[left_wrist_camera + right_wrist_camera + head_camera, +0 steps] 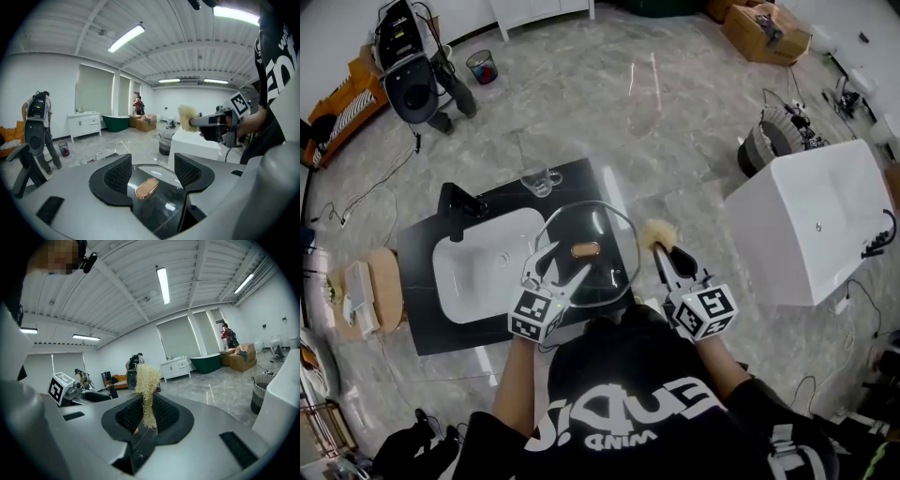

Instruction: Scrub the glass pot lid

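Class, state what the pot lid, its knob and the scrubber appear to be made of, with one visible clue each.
Pot lid: clear glass, glossy; the dark counter shows through it.
Knob: probably metal, copper-coloured and shiny, though plated plastic is possible.
Scrubber: pale straw-like fibres, matt and frayed; perhaps loofah or another plant fibre.

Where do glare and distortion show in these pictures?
Head view: bright streaks of glare on the glossy floor and the glass pot lid. Left gripper view, right gripper view: strong fisheye bending, dark corners, no blur.
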`<control>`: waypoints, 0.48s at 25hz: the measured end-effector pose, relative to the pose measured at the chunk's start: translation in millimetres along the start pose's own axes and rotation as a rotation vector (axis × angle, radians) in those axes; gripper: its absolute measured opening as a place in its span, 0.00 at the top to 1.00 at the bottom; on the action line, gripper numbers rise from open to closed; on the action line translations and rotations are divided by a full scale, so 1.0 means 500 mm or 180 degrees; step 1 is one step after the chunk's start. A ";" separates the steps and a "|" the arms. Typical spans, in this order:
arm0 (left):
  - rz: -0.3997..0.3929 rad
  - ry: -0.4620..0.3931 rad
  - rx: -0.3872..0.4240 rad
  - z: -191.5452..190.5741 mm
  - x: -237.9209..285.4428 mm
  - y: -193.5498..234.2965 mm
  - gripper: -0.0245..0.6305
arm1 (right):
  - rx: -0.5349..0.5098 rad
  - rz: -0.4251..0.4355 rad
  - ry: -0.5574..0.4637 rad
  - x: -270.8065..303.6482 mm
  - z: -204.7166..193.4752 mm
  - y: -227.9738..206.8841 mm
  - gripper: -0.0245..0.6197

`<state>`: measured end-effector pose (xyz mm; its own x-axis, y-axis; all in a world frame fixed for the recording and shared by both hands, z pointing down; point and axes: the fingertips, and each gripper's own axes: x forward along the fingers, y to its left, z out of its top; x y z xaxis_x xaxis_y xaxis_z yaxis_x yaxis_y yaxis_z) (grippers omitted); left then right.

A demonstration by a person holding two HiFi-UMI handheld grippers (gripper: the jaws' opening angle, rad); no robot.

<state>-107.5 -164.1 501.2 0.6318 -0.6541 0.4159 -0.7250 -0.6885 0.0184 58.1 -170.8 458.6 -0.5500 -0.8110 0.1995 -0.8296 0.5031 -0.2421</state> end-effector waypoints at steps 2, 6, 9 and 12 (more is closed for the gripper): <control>-0.0117 0.0196 0.0179 -0.019 0.022 -0.001 0.51 | 0.0012 -0.0017 0.0012 -0.001 -0.001 -0.010 0.89; -0.0386 0.0511 0.0370 -0.069 0.068 -0.006 0.52 | 0.0016 -0.0013 0.0000 0.004 0.002 -0.021 0.89; -0.0458 0.0683 0.0411 -0.103 0.099 0.004 0.53 | 0.0015 -0.0001 -0.0010 0.010 0.005 -0.022 0.89; -0.0545 0.0879 0.0524 -0.141 0.124 0.012 0.53 | 0.0030 -0.0008 -0.0005 0.014 0.003 -0.024 0.89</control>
<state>-92.0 -186.6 591.2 0.6261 -0.4313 0.6497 -0.5471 -0.8366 -0.0281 64.2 -183.0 461.3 -0.5478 -0.8127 0.1986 -0.8301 0.4982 -0.2505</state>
